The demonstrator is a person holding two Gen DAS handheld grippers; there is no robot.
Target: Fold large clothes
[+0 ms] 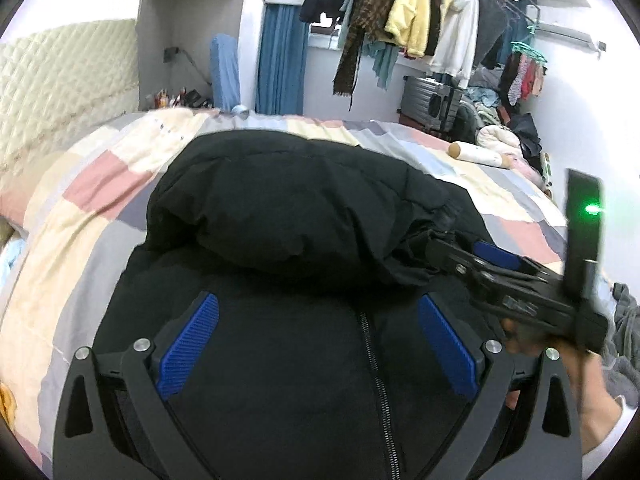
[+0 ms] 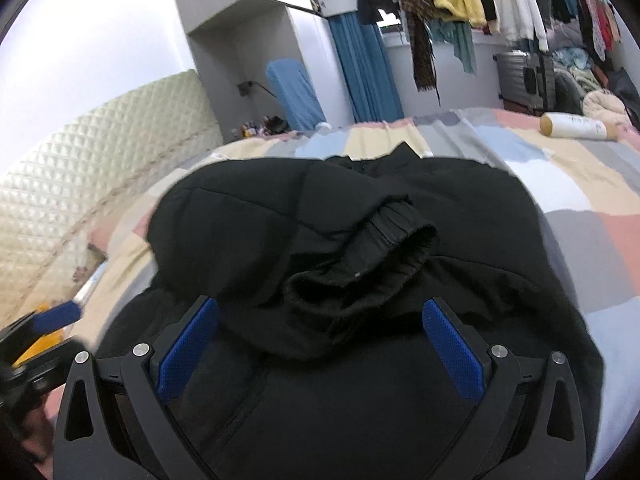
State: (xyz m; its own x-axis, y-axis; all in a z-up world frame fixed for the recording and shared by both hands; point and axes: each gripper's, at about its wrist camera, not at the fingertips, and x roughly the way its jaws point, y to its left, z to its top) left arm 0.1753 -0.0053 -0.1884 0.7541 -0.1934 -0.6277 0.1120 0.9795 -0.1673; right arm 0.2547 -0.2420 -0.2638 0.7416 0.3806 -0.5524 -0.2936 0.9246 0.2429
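Bedroom, patchwork quilt (image 1: 100, 216) across the bed. Left gripper (image 1: 320, 336) wide apart, empty, hovering above the zip (image 1: 370, 344) of the black puffer jacket (image 1: 288, 208). Right gripper (image 2: 320, 340) likewise spread, empty, just short of the ribbed cuff (image 2: 384, 232) on the folded-in sleeve. Jacket mid-bed, reaching the near edge. Likely risk: springy padding pushing the sleeve back open; a shallow pinch slipping off slick fabric.

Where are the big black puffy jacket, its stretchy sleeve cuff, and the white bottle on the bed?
black puffy jacket (image 1: 280, 208): left wrist view, folded-over upper part.
ribbed sleeve cuff (image 2: 394, 226): right wrist view, elastic band.
white bottle (image 2: 576, 126): right wrist view, middle of its body.
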